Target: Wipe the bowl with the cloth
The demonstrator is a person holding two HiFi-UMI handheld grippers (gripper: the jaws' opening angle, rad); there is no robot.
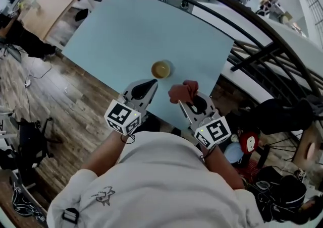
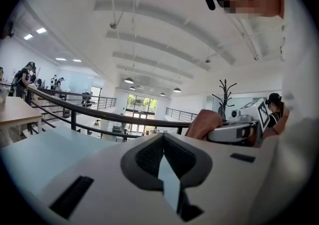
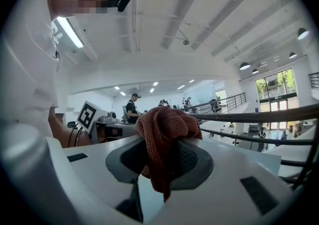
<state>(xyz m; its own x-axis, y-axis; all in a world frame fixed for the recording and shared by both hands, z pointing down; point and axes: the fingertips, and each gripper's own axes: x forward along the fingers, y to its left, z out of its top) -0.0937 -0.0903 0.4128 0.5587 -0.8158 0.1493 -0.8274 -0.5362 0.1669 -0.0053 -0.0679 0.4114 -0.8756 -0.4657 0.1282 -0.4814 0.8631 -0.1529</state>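
A pale blue table (image 1: 126,35) stands on a wooden floor (image 1: 60,116) beside a black curved railing (image 1: 252,25), in a large bright hall. A second, wooden table (image 1: 55,5) stands beyond the far left corner.

One bowl (image 1: 161,69) stands on the blue table: small, round and yellowish, upright, near the edge closest to the person. It is the only thing resting on that table.

There is one cloth (image 3: 162,129), rust-red and bunched. The right tool (image 1: 192,98) is clenched on it: the jaws pinch a fold, a loose end hangs below them, and the rest bulges above and in front. In the head view the bundle hides the tips of this tool. The cloth hangs over the near edge of the table, to the right of the bowl and near it, but apart from it.

There are two tools, each with one cube of square markers at its back end. The left tool (image 2: 163,144) is clenched with nothing in it, its pads pressed together. Its tip points at the bowl from just short of it, not touching. The two tools lie side by side over the near table edge, the left one nearer the bowl.

People stand at desks in the background.
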